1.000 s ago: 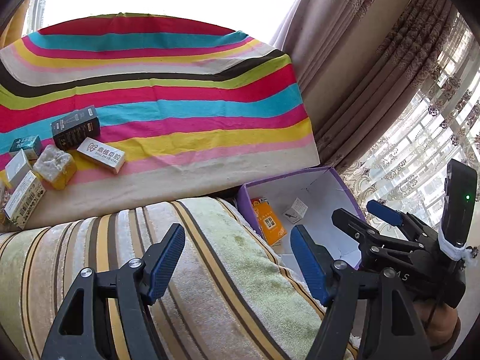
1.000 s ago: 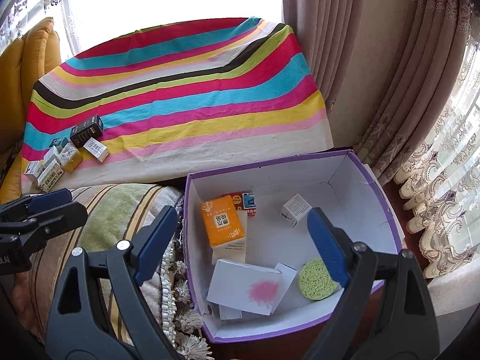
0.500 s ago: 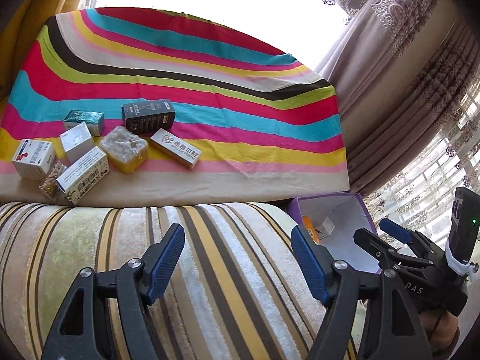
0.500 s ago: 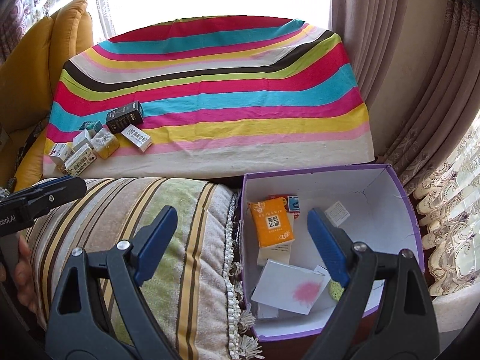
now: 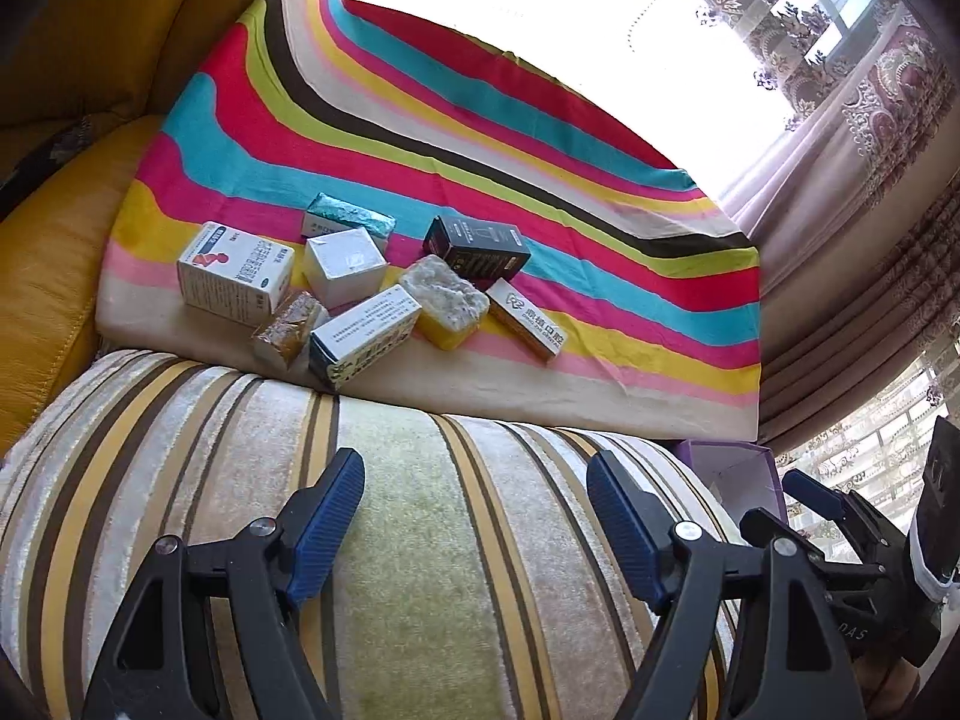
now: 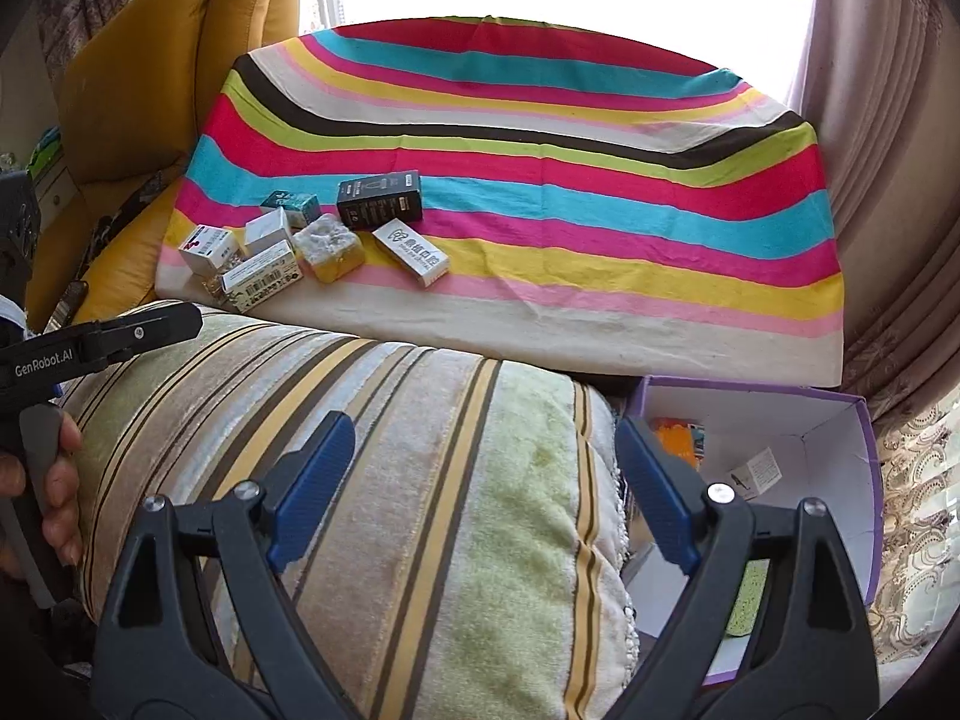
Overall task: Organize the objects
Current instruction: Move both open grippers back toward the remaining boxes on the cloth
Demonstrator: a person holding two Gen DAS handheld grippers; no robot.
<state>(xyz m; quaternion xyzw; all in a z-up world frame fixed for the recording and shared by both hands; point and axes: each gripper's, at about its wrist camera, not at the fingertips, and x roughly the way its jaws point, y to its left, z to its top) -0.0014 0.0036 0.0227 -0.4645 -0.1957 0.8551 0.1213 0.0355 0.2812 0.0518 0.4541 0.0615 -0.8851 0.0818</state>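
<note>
A big striped cushion (image 5: pixel 420 540) lay in front, between both grippers and the rainbow cloth (image 5: pixel 480 192). A yellow armchair (image 6: pixel 156 72) and curtains (image 6: pixel 888 150) framed it. The purple box (image 6: pixel 840 420) stood at the right, beside the cushion. The small boxes (image 5: pixel 354 276) lay clustered on the cloth's left part. The left gripper (image 5: pixel 474 516) and the right gripper (image 6: pixel 480 480) were both released, holding nothing.

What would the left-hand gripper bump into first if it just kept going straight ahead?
Probably the striped cushion just below the open left gripper. If it clears that, the white barcode box at the near edge of the pile looks next; depth is unclear.
</note>
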